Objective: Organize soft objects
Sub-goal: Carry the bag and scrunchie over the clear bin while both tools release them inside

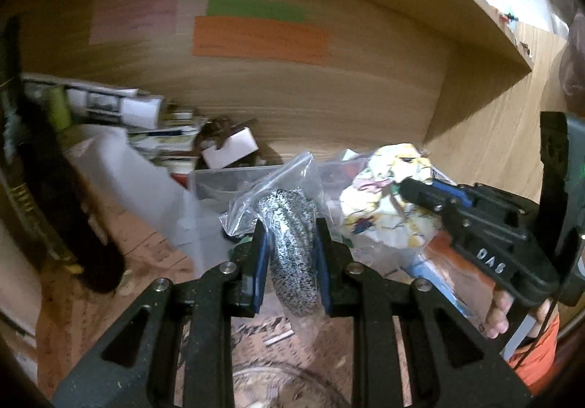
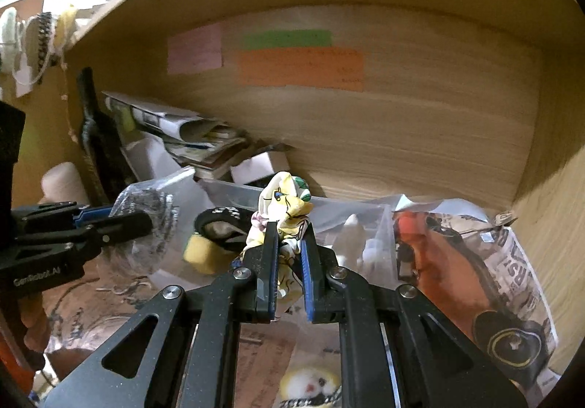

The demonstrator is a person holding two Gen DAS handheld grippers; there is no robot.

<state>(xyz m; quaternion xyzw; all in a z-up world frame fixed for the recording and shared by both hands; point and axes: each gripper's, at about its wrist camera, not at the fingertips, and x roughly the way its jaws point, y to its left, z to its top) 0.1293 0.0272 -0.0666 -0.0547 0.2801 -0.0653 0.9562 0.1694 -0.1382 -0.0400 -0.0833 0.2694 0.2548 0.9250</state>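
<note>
My left gripper (image 1: 289,228) is shut on a clear plastic bag holding a black-and-white speckled soft item (image 1: 290,225), lifted above the shelf floor. My right gripper (image 2: 290,228) is shut on a cream cloth scrunchie with a colourful cartoon print (image 2: 285,203). In the left wrist view the right gripper (image 1: 409,184) and the scrunchie (image 1: 387,195) are to the right. In the right wrist view the left gripper (image 2: 142,217) and its bag (image 2: 146,206) are at the left. A black-and-white scrunchie (image 2: 223,221) and a yellow sponge (image 2: 201,250) lie behind my right fingers.
This is a wooden shelf compartment with pink, green and orange notes (image 2: 299,67) on its back wall. A clear plastic bin (image 2: 351,225), a stack of papers (image 2: 190,137), a white box (image 1: 230,148), a dark bottle (image 2: 98,141) and a newspaper (image 2: 468,261) crowd the floor. A plush toy (image 2: 310,382) lies below.
</note>
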